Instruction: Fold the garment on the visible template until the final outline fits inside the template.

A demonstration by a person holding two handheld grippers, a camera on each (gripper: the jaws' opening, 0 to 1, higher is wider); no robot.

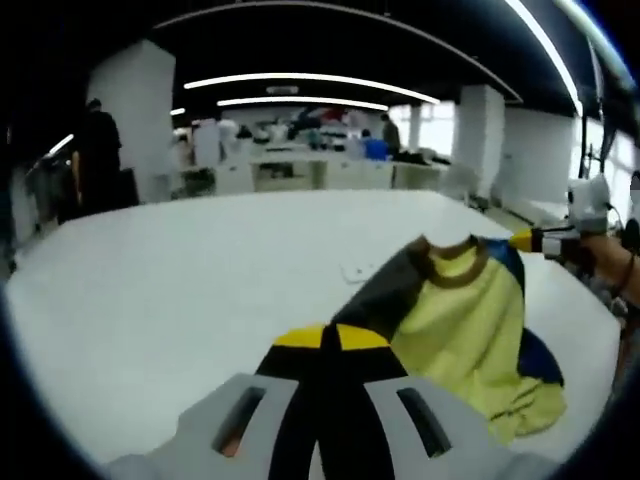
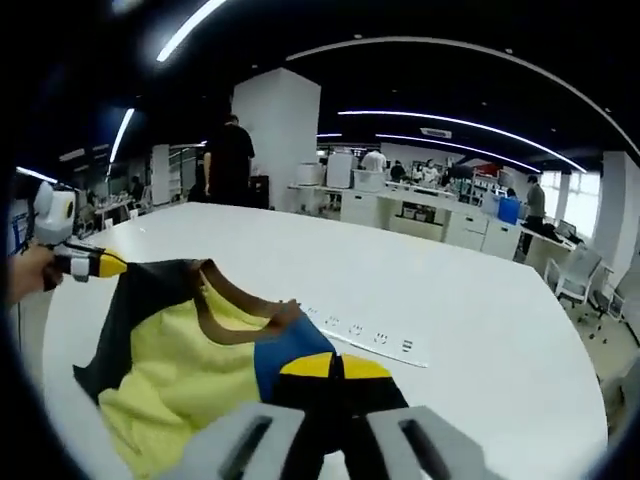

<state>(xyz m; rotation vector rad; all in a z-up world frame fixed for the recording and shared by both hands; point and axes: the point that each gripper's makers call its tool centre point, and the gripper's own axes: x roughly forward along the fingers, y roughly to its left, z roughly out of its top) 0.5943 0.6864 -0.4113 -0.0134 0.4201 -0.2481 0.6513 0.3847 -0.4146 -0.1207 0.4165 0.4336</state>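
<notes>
Both grippers, left [image 1: 331, 338] and right [image 2: 335, 366], clamp the lifted yellow garment [image 1: 470, 330] above the white bench [image 1: 180, 290]; printed marks [image 2: 365, 338] appear in the right gripper view.

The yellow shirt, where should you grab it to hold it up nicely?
Grip the yellow shirt at its two shoulder corners, beside the brown collar, coming in from each side. That is where the left gripper and right gripper are shut on it, and held so, it hangs spread out over the white table.
</notes>
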